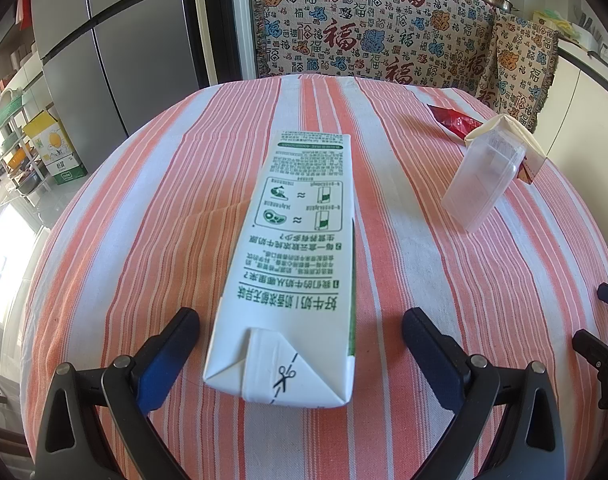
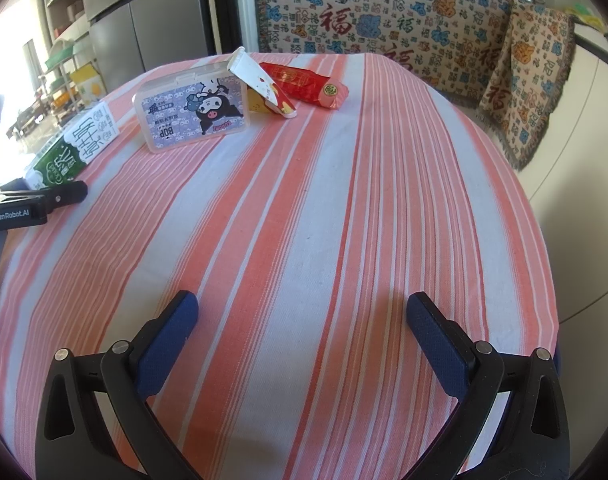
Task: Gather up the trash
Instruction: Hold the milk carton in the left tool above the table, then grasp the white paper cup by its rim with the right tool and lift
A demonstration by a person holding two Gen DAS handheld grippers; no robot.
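Observation:
A white and green milk carton [image 1: 296,248] lies flat on the striped tablecloth [image 1: 443,280], its near end between the fingers of my open left gripper [image 1: 300,332], not touched by them. The same carton [image 2: 74,148] shows at the far left of the right wrist view. A clear plastic box [image 2: 196,110] with a cartoon label, a small torn carton [image 2: 264,86] and a red wrapper [image 2: 307,84] lie at the table's far side. My right gripper [image 2: 302,316] stands open over bare cloth, holding nothing.
A patterned cloth [image 1: 367,28] hangs behind the table. A grey fridge [image 1: 104,52] stands at the back left, with shelves and a cardboard box [image 1: 54,148] beside it. The left gripper's body [image 2: 28,204] juts in at the right view's left edge.

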